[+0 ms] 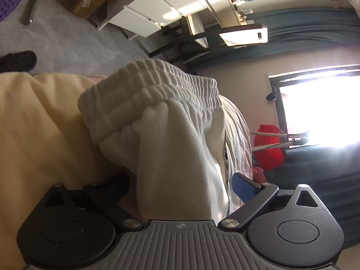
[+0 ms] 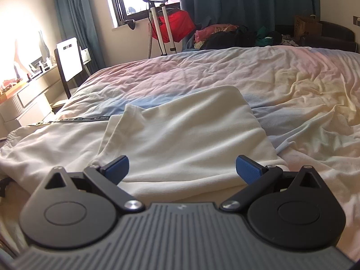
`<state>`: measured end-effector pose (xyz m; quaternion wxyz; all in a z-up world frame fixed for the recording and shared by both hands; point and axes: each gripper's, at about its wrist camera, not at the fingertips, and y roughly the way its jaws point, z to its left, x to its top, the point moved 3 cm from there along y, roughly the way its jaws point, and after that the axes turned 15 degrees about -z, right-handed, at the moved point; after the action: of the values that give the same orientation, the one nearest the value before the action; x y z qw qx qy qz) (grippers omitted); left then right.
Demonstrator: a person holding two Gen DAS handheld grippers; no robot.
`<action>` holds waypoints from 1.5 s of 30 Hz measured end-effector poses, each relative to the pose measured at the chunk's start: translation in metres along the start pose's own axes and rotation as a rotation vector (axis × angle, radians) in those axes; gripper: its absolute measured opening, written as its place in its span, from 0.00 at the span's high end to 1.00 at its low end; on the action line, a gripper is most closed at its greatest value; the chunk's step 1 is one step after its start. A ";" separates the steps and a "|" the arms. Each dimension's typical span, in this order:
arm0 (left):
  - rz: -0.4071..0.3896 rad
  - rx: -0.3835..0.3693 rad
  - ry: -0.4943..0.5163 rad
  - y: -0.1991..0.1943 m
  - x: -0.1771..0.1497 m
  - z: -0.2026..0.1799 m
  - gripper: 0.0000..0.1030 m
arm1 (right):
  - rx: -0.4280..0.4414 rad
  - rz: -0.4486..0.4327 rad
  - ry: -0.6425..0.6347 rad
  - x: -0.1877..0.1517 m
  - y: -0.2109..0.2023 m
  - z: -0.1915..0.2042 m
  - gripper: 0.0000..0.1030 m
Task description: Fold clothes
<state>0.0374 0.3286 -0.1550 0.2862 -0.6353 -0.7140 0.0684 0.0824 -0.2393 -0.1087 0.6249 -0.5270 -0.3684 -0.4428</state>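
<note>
In the left wrist view, a white ribbed garment (image 1: 175,139) with an elastic waistband (image 1: 148,87) lies bunched between the jaws of my left gripper (image 1: 180,189). The jaws stand wide apart and the cloth passes between them, not clamped. In the right wrist view, a folded cream-white garment (image 2: 186,132) lies flat on the bed (image 2: 303,85). My right gripper (image 2: 182,168) is open just above its near edge, the blue pads (image 2: 248,168) spread wide and holding nothing.
A pale yellow cloth (image 1: 40,135) lies to the left of the white garment. White drawers (image 1: 153,6) and a black chair (image 2: 69,63) stand beside the bed. A red bag (image 2: 177,27), a garment steamer (image 2: 157,18) and piled clothes (image 2: 227,33) sit by the window.
</note>
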 end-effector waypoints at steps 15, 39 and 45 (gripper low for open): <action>-0.274 -0.033 0.436 -0.023 -0.029 -0.093 0.76 | 0.028 0.151 -0.108 -0.038 0.043 0.027 0.00; -0.462 -0.757 1.000 -0.125 -0.499 -0.354 0.84 | -0.297 -0.281 0.536 0.045 -0.021 -0.178 0.00; -0.173 -0.743 1.250 -0.061 -0.618 -0.289 0.84 | -0.422 -0.324 0.705 0.030 -0.028 -0.230 0.00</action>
<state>0.1455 -0.3445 -0.0866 0.4103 -0.5521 -0.4412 -0.5764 0.0646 -0.4719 -0.1109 0.5137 -0.3951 -0.1121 -0.7533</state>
